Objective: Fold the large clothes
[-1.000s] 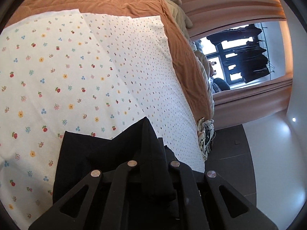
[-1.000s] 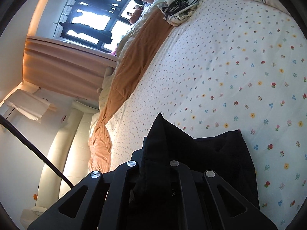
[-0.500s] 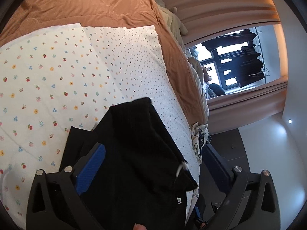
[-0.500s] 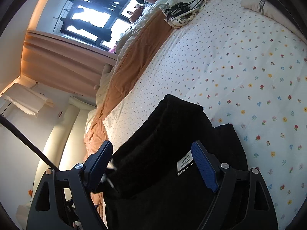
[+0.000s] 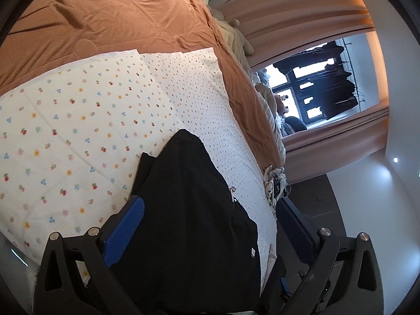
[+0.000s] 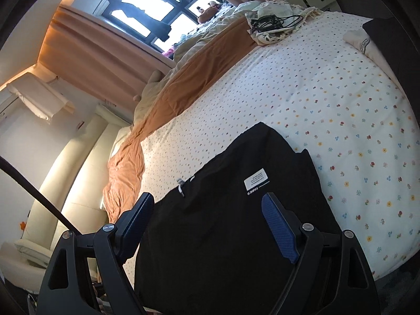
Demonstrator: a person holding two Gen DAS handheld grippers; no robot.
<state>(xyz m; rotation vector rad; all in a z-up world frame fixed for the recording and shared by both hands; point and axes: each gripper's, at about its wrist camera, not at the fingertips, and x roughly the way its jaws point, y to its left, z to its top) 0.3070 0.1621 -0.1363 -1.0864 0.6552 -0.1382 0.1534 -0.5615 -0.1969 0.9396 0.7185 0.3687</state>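
A black garment point(image 5: 189, 210) lies folded on the flower-print sheet point(image 5: 65, 136) of the bed, near its edge. It shows in the right wrist view too, black garment point(image 6: 236, 210) with a white label point(image 6: 256, 179) facing up. My left gripper point(image 5: 210, 210) hovers over it with its jaws wide apart, the blue pads clear of the cloth. My right gripper point(image 6: 207, 204) stands open above the same garment, and nothing is pinched between its pads.
An orange blanket point(image 5: 118, 18) covers the far part of the bed. A bundle of cloth with black cables point(image 6: 273, 23) and a folded cream item point(image 6: 359, 42) lie on the sheet. Curtains point(image 5: 302, 8), a window and a cream sofa point(image 6: 73, 183) border the bed.
Both grippers were shut on raised peaks of the black garment; they opened, let it drop flat on the sheet, and pulled back and upward.
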